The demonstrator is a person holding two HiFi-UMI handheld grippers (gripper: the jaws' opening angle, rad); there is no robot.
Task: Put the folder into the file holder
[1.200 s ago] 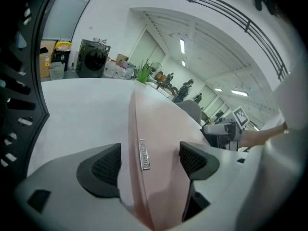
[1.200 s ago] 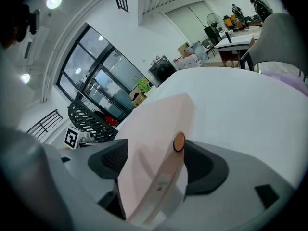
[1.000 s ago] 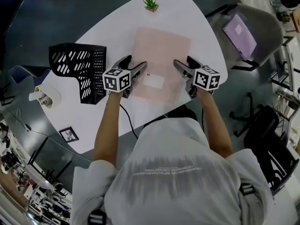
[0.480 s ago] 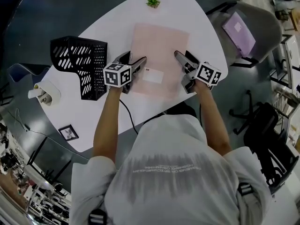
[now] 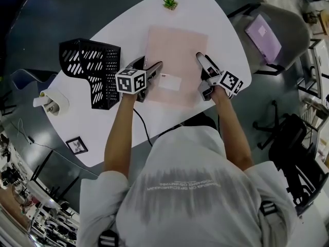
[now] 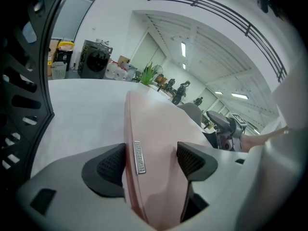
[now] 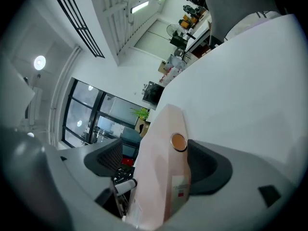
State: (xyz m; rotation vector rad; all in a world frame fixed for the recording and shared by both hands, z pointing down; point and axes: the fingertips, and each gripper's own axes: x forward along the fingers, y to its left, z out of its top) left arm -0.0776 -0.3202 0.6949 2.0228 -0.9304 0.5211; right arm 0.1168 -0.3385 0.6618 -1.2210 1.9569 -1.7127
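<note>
Task barely begun. Folder (image 5: pixel 177 60) lay on worktop (image 5: pixel 216 19), frame ctr. File holder (image 5: pixel 92 68) at frame left, apart from it, looked empty.
L hand-held gripper (image 6: pixel 151 160): jaws just narrowed slightly, not clamped, folder edge btwn.
R hand-held gripper (image 7: pixel 154 162): jaws just widened, folder edge btwn, no grip.
Remaining: grasp, lift, insert.

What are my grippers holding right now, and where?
Nothing is clamped. The pink folder sits between both pairs of wide jaws: left edge in the left gripper, whose jaws just closed a little; right edge in the right gripper, whose jaws just opened.
</note>
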